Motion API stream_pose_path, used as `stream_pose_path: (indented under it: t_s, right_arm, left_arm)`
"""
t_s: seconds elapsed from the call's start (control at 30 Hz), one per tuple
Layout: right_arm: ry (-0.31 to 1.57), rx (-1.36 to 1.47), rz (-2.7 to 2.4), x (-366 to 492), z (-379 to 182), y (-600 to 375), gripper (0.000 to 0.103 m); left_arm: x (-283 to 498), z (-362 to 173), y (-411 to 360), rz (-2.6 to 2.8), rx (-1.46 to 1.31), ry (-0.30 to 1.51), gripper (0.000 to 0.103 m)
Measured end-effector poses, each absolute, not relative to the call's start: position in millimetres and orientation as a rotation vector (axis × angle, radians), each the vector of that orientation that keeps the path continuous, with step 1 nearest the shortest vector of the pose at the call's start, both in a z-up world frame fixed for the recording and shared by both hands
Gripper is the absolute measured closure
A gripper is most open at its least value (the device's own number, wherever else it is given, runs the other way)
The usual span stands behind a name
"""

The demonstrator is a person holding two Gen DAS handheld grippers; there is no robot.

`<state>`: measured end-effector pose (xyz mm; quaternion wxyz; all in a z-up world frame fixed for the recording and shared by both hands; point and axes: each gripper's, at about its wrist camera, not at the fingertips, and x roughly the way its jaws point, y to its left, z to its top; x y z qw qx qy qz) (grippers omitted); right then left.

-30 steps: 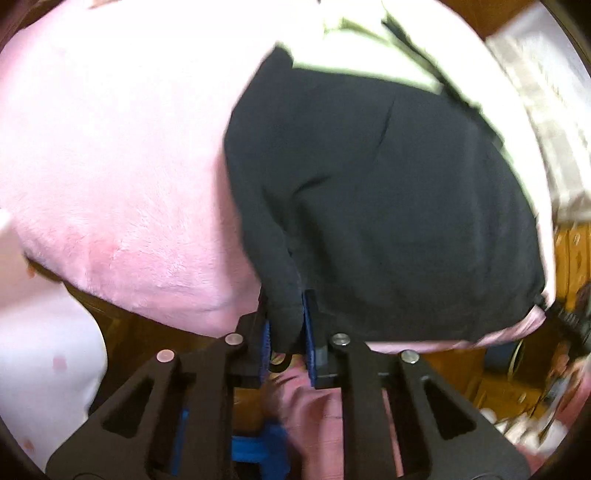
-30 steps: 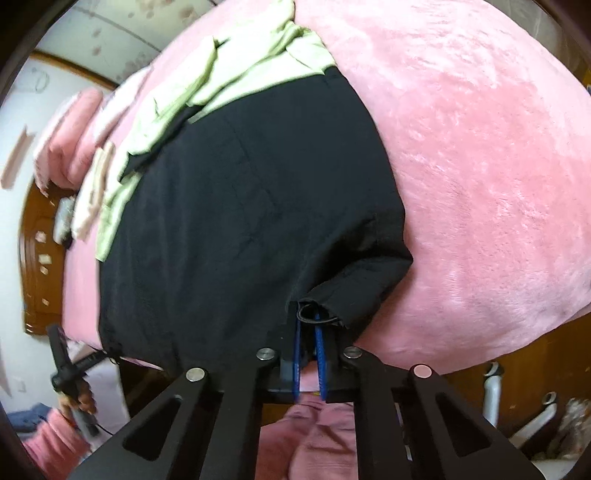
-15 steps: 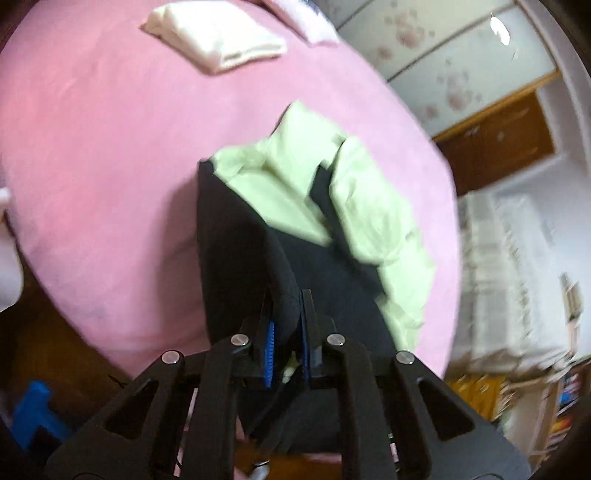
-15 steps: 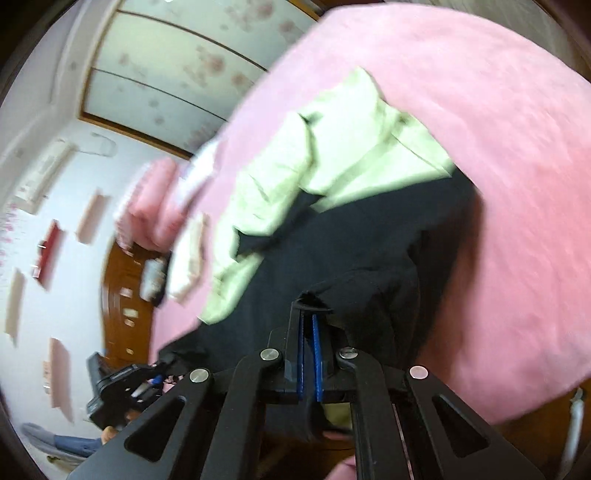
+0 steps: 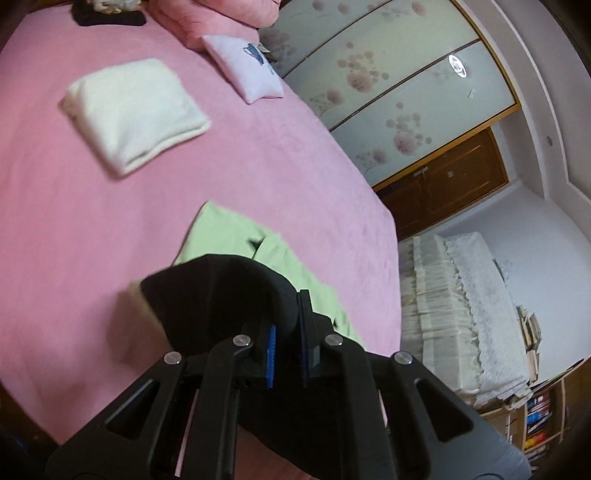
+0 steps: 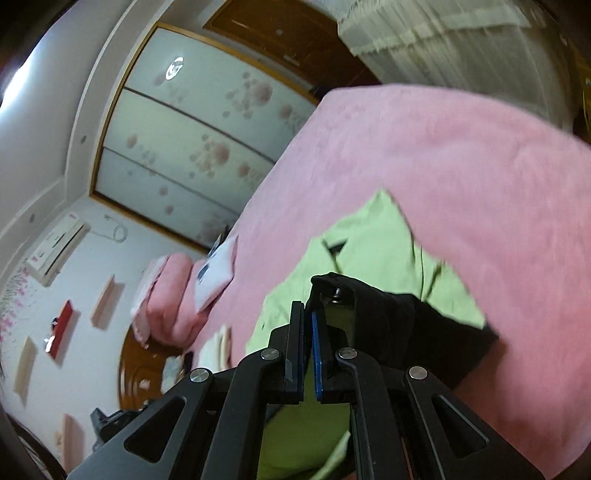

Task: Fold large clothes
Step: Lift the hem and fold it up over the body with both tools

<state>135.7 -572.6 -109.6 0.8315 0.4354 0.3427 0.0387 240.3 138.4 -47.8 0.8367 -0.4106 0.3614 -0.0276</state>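
Observation:
A black and light-green garment lies on the pink bed [image 5: 74,221]. In the left wrist view my left gripper [image 5: 288,332] is shut on a lifted fold of the black fabric [image 5: 221,295], which drapes over its fingers. The green part [image 5: 229,236] lies flat just beyond. In the right wrist view my right gripper [image 6: 308,325] is shut on the black hem corner [image 6: 332,284], held above the green part [image 6: 369,240]. More black cloth [image 6: 424,325] hangs to its right. The lower garment is hidden beneath both grippers.
A folded white cloth [image 5: 133,110], a small white pillow [image 5: 243,70] and a pink duvet [image 5: 221,18] lie at the bed's far end. Flowered wardrobe doors [image 5: 388,74] stand behind. A white-covered piece of furniture [image 5: 461,314] flanks the bed, with a bookshelf [image 5: 539,421] below it.
Both grippers have risen with the black hem and carried it over the garment toward the green part. The black panel that lay flat is now folded up, and both views tilt upward.

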Motion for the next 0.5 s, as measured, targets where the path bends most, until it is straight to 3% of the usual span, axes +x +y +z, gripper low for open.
stream_pose_path:
  t_s: [0.23, 0.5]
  right_arm:
    - [0.631, 0.880, 0.003, 235, -69, -589, 0.100]
    - [0.703, 0.725, -0.095, 379, -92, -569, 0.100]
  left_arm:
    - [373, -39, 152, -0.041, -0.813, 0.763, 0.097]
    - [489, -116, 147, 0.005, -0.706, 0.872, 0.097]
